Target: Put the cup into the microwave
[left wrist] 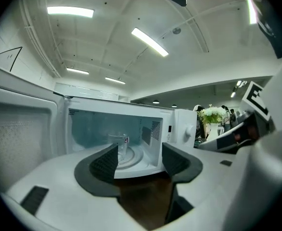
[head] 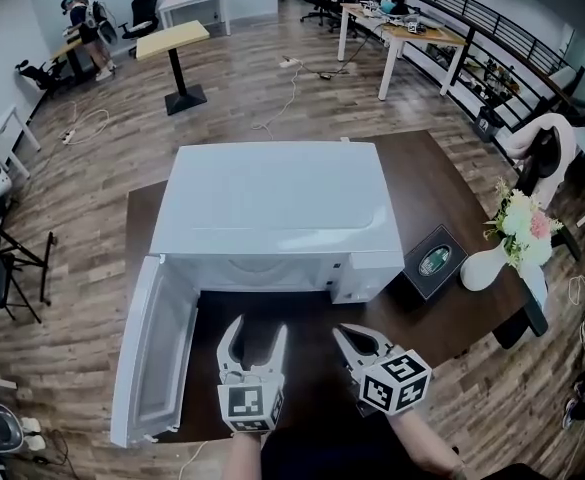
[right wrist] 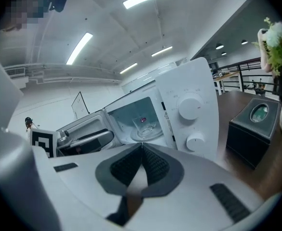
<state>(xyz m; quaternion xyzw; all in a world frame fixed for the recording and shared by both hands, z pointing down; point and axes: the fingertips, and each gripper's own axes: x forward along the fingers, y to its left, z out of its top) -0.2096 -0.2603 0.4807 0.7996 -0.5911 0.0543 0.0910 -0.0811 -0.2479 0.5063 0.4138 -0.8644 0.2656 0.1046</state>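
the white microwave (head: 272, 208) stands in the middle of a dark wooden table (head: 442, 183). its door (head: 157, 353) is swung wide open along the table's left edge, toward the near left corner. the clear glass cup (left wrist: 121, 146) is inside the oven cavity, upright on the round glass turntable (right wrist: 148, 134), with a small red mark on its side. nothing touches it.

the left gripper (head: 258, 328) hovers over the table's near edge, straight in front of the open cavity. its 2 jaws stand apart with nothing between the pads. in the left gripper view the cup shows beyond them, well inside the oven and clear of both pads.

the right gripper (head: 344, 332) is just beside the left one, on its right, also over the near edge. its jaws are together, tips touching, and they hold nothing. it points at the microwave's front right corner, where the control panel carries 2 round white knobs (right wrist: 189, 108), 1 above the other.

to the right of the microwave, near it on the table, lies a dark tissue box (head: 434, 261) with an oval opening in its top. a white vase (head: 487, 266) with pale flowers (head: 520, 223) stands by the table's right edge, just beside the box. beyond the table, the room has a wooden plank floor (head: 252, 88).
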